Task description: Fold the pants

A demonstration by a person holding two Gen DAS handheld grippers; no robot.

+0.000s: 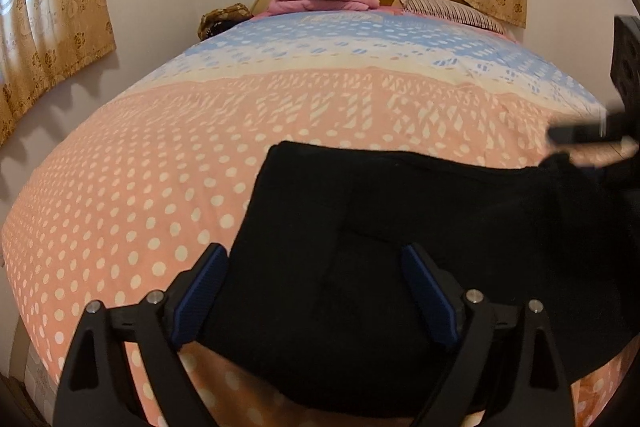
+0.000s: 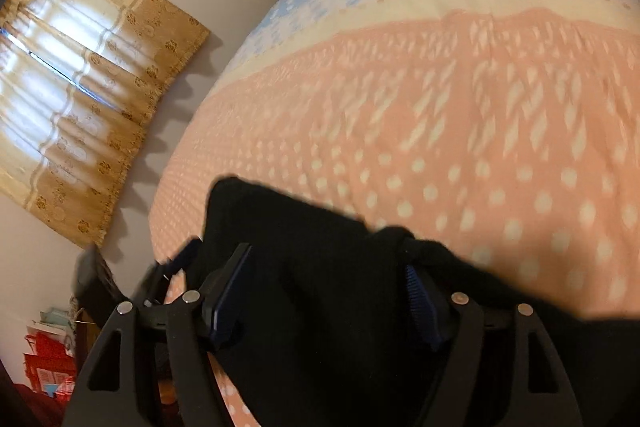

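Polka-dot bedspread [image 1: 120, 195] bears folded black pants [image 1: 360, 227]; left gripper [image 1: 316, 291] and right gripper [image 2: 328, 291] both spread

Soft daylight is filtering through the curtains [image 2: 72, 95], which are glowing white where the window sits behind them and casting scalloped shadows on the wall below. The room is reading evenly lit, warm and fairly bright. The black pants [image 1: 380, 247] are showing almost no detail. Fisheye distortion is bulging the bedspread [image 1: 160, 167], and dark vignetting is rounding the corners. The right wrist view is smearing with motion blur.
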